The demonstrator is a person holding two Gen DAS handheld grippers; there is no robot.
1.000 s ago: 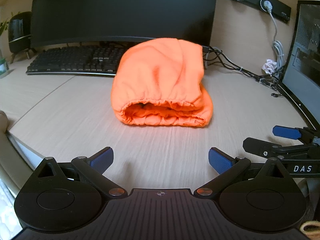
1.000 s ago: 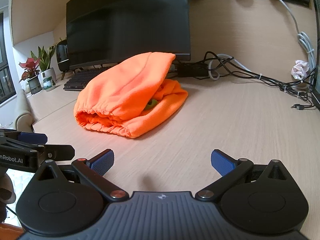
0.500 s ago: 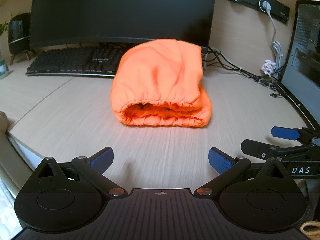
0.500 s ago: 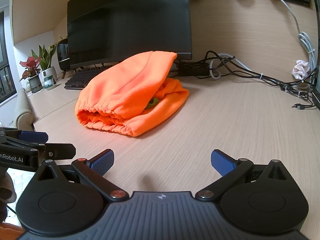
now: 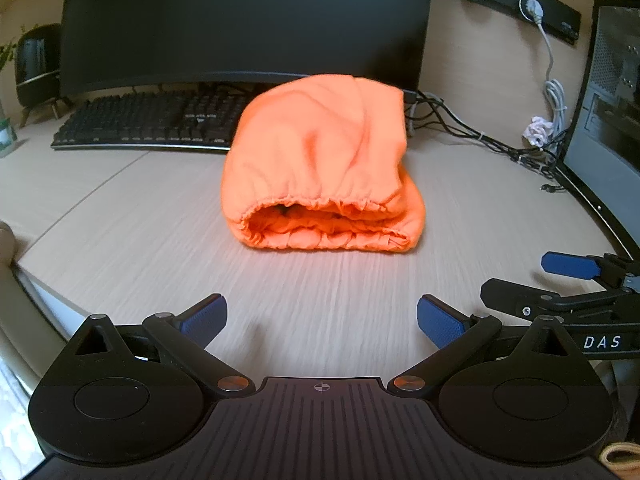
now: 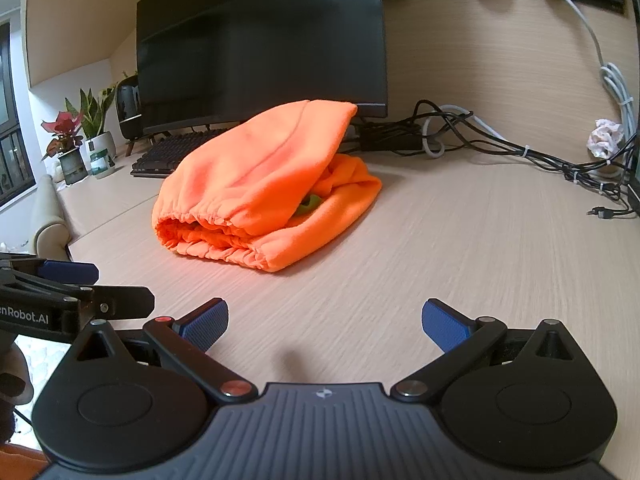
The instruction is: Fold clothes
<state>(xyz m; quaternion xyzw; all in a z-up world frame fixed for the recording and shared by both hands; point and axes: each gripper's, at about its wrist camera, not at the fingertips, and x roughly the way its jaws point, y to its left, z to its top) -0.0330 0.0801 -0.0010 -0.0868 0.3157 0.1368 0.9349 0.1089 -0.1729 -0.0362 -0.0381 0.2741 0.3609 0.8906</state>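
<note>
An orange fleece garment lies folded in a thick bundle on the wooden desk, its elastic gathered hem facing me. In the right wrist view the same orange garment shows a bit of green between its layers. My left gripper is open, a short way in front of the hem, holding nothing. My right gripper is open too, in front of the bundle and to its right, with nothing between its blue pads. Each gripper shows at the edge of the other's view: the right gripper and the left gripper.
Behind the garment stand a black keyboard and a large dark monitor. Black cables run along the back right, beside a computer case. Potted plants sit far left. The desk's front edge is close by.
Both grippers have drifted slightly, so the garment sits a touch lower and nearer in view. The garment itself has not moved, and both grippers stay open.
</note>
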